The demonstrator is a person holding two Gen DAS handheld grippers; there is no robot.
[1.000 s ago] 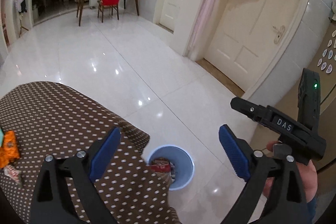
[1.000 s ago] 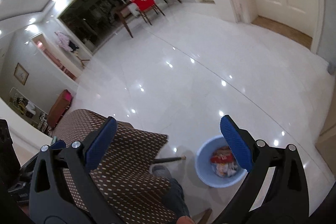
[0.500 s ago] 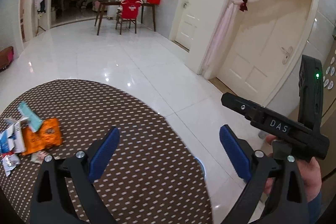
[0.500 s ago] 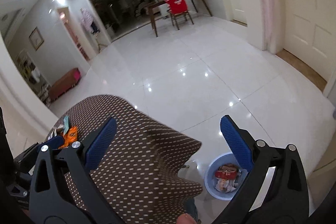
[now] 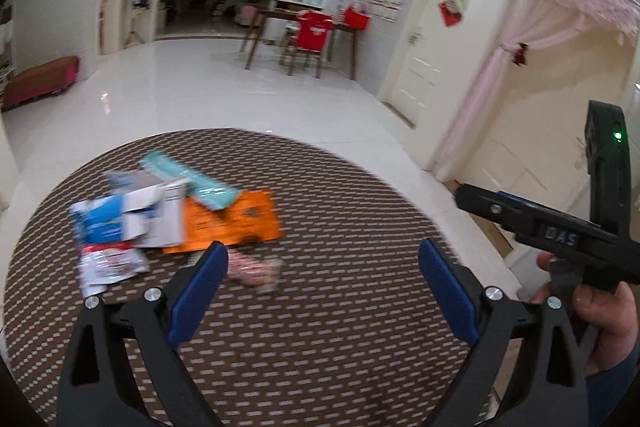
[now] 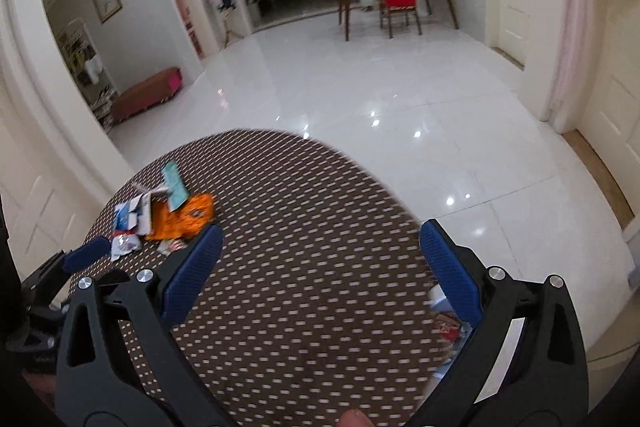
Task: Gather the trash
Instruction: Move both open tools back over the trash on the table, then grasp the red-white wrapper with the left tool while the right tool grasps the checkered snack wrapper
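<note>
A heap of trash lies on the round brown dotted table [image 5: 320, 307]: an orange wrapper [image 5: 232, 223], a teal packet [image 5: 192, 183], a blue and white box [image 5: 128, 215], a silver and red wrapper [image 5: 108, 263] and a small pink wrapper [image 5: 252, 269]. My left gripper [image 5: 322, 287] hovers open just short of the pink wrapper, holding nothing. My right gripper [image 6: 320, 267] is open and empty over the table's middle [image 6: 304, 259], the same heap [image 6: 160, 215] to its far left. The blue trash bin [image 6: 448, 327] shows partly behind the table's right edge.
The right gripper's body [image 5: 560, 235] and a hand [image 5: 600, 315] show at the right of the left wrist view. White tiled floor [image 6: 400, 99] surrounds the table. A wooden table with a red-covered chair [image 5: 312, 35], a low bench [image 6: 148, 95] and doors stand farther off.
Both views have swung left, from the bin on the floor to the table. The trash heap now sits near the left gripper. Both grippers stayed open.
</note>
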